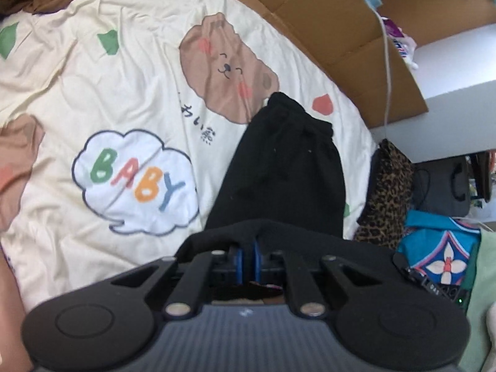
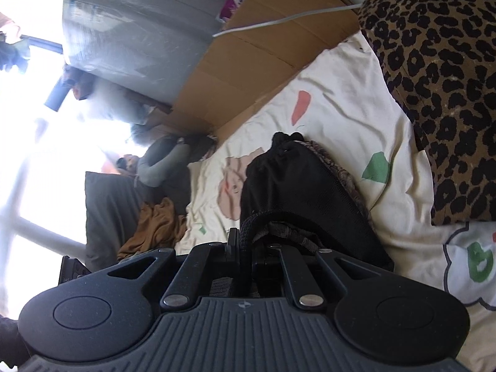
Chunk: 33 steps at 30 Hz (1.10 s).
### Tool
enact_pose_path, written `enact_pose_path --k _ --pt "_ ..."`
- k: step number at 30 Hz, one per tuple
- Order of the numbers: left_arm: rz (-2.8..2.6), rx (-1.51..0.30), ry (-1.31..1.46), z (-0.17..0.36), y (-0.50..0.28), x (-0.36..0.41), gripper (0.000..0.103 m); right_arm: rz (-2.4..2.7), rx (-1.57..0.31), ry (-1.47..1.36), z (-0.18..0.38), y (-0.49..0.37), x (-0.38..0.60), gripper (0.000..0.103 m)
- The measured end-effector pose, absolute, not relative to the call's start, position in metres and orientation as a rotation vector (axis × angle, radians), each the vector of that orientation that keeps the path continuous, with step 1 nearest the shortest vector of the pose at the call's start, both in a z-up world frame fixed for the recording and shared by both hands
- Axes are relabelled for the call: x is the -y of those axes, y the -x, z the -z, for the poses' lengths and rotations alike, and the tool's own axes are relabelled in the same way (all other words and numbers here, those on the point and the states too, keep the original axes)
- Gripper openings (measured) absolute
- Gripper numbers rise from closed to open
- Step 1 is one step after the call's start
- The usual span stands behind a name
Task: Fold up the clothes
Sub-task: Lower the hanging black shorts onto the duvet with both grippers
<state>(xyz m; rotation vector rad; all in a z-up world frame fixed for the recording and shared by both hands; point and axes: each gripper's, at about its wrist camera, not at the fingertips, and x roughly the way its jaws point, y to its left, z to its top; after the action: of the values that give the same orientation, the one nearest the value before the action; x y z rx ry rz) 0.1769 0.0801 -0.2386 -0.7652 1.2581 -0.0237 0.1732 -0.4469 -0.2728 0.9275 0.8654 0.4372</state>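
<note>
A black garment (image 1: 279,167) with a drawstring waistband lies lengthwise on the cream cartoon bedsheet (image 1: 93,93). My left gripper (image 1: 248,249) is shut on its near edge, blue pads pressed together with the black cloth draped over them. In the right wrist view the same black garment (image 2: 291,183) stretches away from my right gripper (image 2: 246,241), which is shut on its ribbed black edge. A patterned grey-brown inner cloth (image 2: 291,232) shows beneath that fold.
A leopard-print cloth (image 2: 440,86) lies at the bed's edge, also visible as the leopard-print cloth (image 1: 387,192). Brown cardboard (image 1: 325,21) lines the far side with a white cable (image 1: 387,62) over it. Brown clothes (image 2: 155,226) and grey clothes (image 2: 164,167) are piled at the bed's end. Colourful bags (image 1: 440,248) sit beside the bed.
</note>
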Motion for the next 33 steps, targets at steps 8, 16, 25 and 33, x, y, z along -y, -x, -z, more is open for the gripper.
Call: enact_pose_path --k 8,16,25,33 --pt "0.095 -1.381 0.594 0.257 -0.226 -0.08 0.008 -0.369 -0.891 -0.922 0.276 -0.197 0.437 0.005" --pt "0.157 -1.397 0.558 0.276 -0.254 -0.084 0.008 -0.285 -0.927 -0.931 0.288 -0.21 0.434 0.005" --pt "0.182 -1.238 0.678 0.3 -0.252 -0.099 0.008 -0.227 -0.966 -0.988 0.296 -0.223 0.438 0.005" --pt "0.156 -1.178 0.84 0.321 -0.27 -0.113 0.008 -0.162 -0.981 -0.947 0.3 -0.246 0.428 0.005"
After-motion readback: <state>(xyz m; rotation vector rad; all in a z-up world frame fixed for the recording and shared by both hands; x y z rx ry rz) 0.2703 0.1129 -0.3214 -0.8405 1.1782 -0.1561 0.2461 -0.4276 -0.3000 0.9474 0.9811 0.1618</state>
